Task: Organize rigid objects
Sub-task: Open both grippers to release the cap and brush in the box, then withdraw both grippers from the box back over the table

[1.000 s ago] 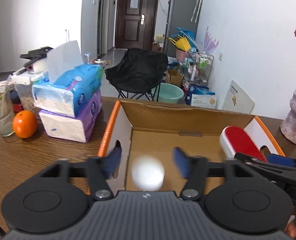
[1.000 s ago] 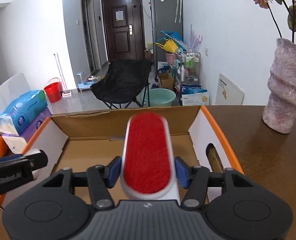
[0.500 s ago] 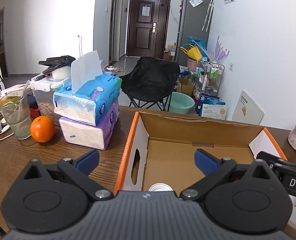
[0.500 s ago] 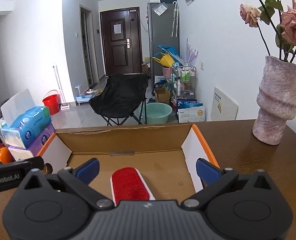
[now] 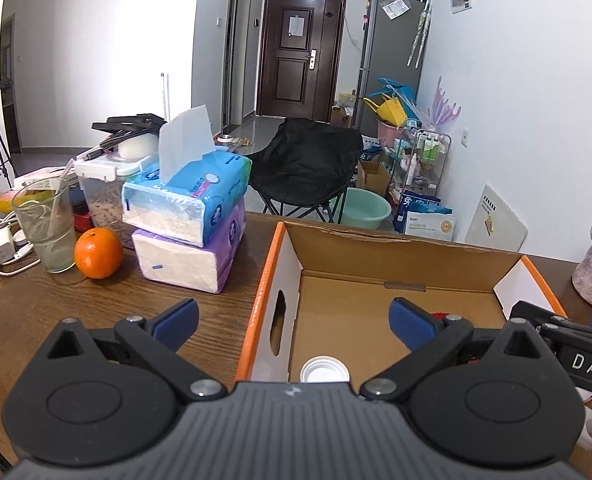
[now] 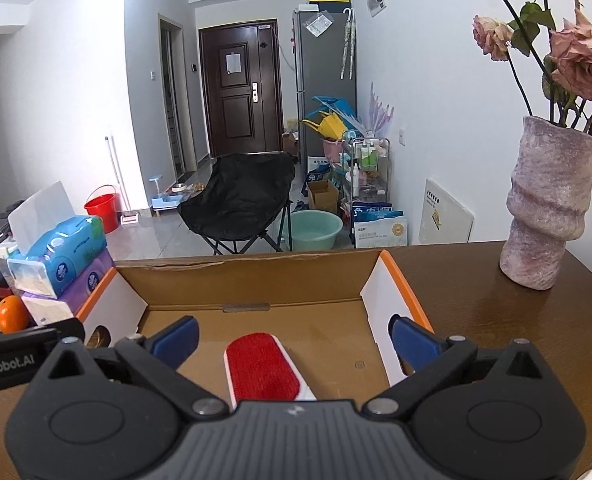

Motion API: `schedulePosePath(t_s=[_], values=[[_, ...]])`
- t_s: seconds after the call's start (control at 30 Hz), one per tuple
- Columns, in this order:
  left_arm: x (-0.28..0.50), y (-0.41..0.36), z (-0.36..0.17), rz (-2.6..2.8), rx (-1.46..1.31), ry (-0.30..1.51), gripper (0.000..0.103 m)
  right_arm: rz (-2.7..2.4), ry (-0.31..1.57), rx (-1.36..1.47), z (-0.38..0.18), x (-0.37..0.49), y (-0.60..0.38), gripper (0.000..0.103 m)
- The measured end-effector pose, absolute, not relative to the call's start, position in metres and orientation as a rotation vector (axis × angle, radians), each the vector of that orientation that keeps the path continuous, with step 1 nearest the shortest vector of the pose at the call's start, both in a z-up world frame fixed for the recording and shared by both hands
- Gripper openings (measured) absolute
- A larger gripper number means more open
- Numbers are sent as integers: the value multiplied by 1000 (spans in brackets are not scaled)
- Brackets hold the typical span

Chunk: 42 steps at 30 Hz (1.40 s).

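An open cardboard box (image 5: 396, 252) with orange edges sits on the wooden table. In the left wrist view a white round container with a ribbed lid (image 5: 325, 370) lies on the box floor, just below my left gripper (image 5: 294, 320), which is open and empty. In the right wrist view a red lint brush with a white body (image 6: 261, 368) lies on the floor of the box (image 6: 252, 278). My right gripper (image 6: 294, 340) hangs open above it, touching nothing. The right gripper's arm (image 5: 568, 340) shows at the left view's right edge.
Two stacked tissue packs (image 5: 188, 216), an orange (image 5: 98, 253), a glass (image 5: 48, 232) and a food container (image 5: 104, 188) stand left of the box. A pink textured vase with roses (image 6: 548, 216) stands on the table to the right. A black chair (image 6: 240, 200) is behind the table.
Both grippers opened wide and drew back and up a little. The white container dropped from the left gripper and the red brush from the right; both now lie in the box.
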State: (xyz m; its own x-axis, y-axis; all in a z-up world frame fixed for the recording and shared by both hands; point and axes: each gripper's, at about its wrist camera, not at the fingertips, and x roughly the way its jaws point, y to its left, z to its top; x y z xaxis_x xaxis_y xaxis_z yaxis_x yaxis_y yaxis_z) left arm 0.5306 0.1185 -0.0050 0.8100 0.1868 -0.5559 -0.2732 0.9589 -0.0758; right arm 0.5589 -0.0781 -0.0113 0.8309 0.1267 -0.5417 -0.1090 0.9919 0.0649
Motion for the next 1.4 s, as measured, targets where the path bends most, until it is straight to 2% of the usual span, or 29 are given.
schedulePosePath(t_s=[1.4], values=[[345,91,15,240,-172,556,103,165,525,12,4,378,-115,103]])
